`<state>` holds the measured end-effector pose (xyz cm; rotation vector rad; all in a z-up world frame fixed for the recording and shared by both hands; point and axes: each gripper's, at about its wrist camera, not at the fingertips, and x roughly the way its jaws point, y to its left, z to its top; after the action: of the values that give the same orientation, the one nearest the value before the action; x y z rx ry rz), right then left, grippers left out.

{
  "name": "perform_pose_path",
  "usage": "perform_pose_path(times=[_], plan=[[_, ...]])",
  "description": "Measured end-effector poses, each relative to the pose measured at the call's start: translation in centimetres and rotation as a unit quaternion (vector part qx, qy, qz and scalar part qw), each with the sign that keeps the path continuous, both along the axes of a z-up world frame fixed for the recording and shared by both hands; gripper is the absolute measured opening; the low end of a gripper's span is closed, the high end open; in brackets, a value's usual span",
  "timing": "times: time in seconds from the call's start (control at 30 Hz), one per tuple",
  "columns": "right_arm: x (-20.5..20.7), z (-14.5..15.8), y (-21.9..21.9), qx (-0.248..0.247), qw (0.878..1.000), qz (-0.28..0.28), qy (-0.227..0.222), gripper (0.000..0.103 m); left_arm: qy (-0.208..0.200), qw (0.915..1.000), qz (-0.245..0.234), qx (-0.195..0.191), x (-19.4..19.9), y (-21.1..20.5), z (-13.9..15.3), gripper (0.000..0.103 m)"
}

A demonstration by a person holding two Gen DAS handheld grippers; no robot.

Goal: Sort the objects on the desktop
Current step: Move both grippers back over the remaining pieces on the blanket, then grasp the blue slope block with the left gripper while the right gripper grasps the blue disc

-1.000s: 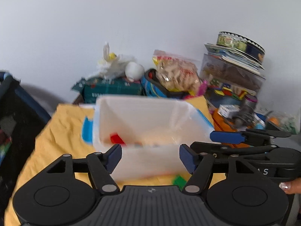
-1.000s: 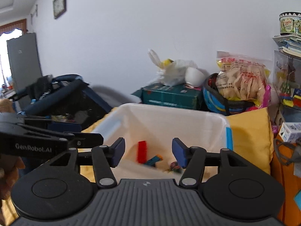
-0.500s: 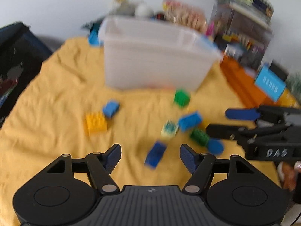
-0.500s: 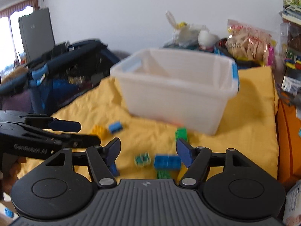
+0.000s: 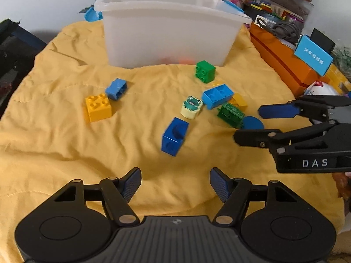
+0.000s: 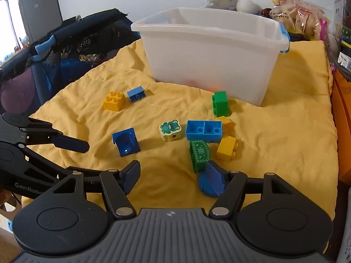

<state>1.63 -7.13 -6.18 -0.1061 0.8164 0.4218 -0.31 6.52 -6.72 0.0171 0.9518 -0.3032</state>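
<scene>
Beside the translucent white plastic storage bin (image 5: 166,28) on the quilted yellow cloth (image 5: 65,144), loose toy bricks lie scattered and none is held: the left gripper (image 5: 175,183) and the right gripper (image 6: 173,176) both hover with jaws wide apart and nothing between them. Judging from this, the chief risk is a clumsy pick in the crowded cluster in front of the bin, where the light blue rectangular brick (image 6: 204,130), the green patterned arched brick (image 6: 199,153) and a small yellow brick (image 6: 227,148) touch or nearly touch; closing there could nudge neighbours or catch two at once. The soft, wrinkled cloth may also snag under a pad, and the two grippers, close together, could collide. The dark blue hollow cube brick (image 5: 174,136) lies alone, ahead of the left gripper and nearer it than the bin, while a dark blue rounded piece (image 6: 207,186) sits just beside the right gripper's right finger, outside its gap
</scene>
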Motion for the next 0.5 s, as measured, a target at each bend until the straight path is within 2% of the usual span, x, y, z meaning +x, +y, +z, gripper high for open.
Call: perform_pose_path(times=[0.07,0.2,0.27,0.33,0.4,0.47,0.5], plan=[[0.0,0.0,0.0,-0.01,1.0,-0.008,-0.006,0.069,-0.017,0.9998,-0.008,-0.001,-0.2,0.1,0.5,0.072],[0.3,-0.2,-0.1,-0.045,0.999,-0.025,-0.011,0.054,-0.049,0.9986,-0.019,0.005,0.2,-0.1,1.5,0.072],[0.9,-0.4,-0.9,-0.032,0.998,-0.049,-0.004,0.054,-0.057,0.9982,-0.021,0.002,0.9,0.0,1.9,0.072],[1.4,-0.5,-1.8,-0.023,0.998,-0.064,0.005,0.048,-0.056,0.9982,-0.024,0.0,1.8,-0.1,1.9,0.072],[1.8,-0.9,-2.0,-0.032,0.997,-0.064,0.015,0.049,-0.054,0.9981,-0.029,0.009,2.8,-0.4,1.5,0.067],[2.1,-1.7,-2.2,-0.036,0.997,-0.064,0.033,0.049,-0.042,0.9984,-0.028,0.024,3.8,-0.6,0.8,0.053],[2.1,-1.9,-2.3,-0.034,0.996,-0.07,0.034,0.049,-0.038,0.9986,-0.027,0.027,4.1,-0.7,0.5,0.051]])
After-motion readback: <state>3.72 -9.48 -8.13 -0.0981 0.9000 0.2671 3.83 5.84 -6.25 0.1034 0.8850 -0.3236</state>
